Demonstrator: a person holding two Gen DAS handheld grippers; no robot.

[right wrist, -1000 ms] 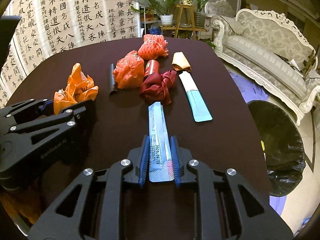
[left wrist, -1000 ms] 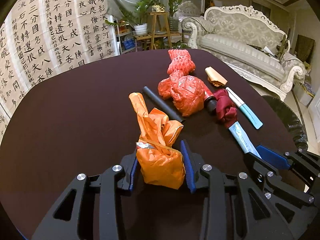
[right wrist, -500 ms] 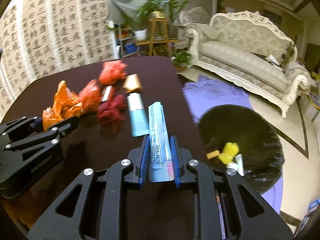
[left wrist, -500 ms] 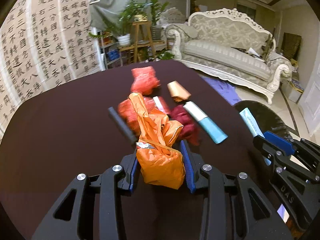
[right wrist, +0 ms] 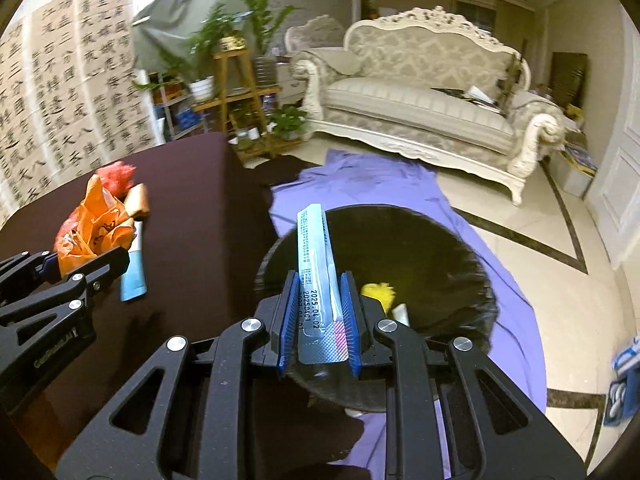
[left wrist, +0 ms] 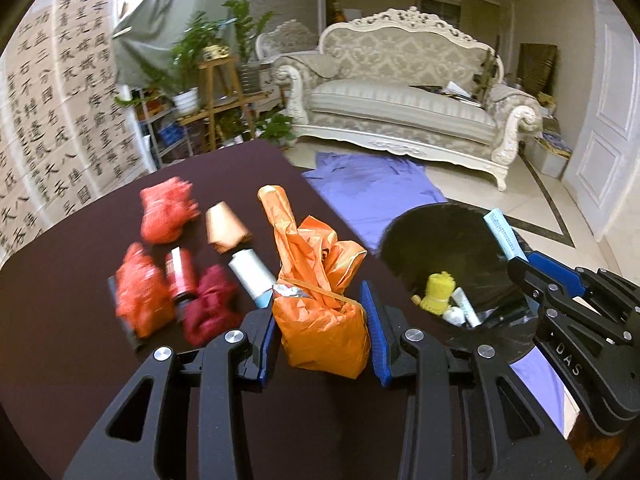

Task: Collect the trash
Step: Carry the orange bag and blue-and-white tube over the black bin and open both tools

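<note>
Between the blue pads at lower centre of the left wrist view, the orange bag [left wrist: 322, 316] stands clamped in the left gripper [left wrist: 323, 338], above the dark table [left wrist: 80, 360]; at lower centre of the right wrist view, the right gripper [right wrist: 319, 324] is closed on a long blue-and-white packet [right wrist: 316, 272], held over the black trash bin [right wrist: 420, 248]. Left of the bag, red net bundles [left wrist: 166, 216], a tan wrapper [left wrist: 226, 226] and a blue-tipped tube [left wrist: 252, 276] lie on the table; yellow trash [left wrist: 438, 298] sits inside the bin, which stands on a purple cloth [right wrist: 360, 184].
</note>
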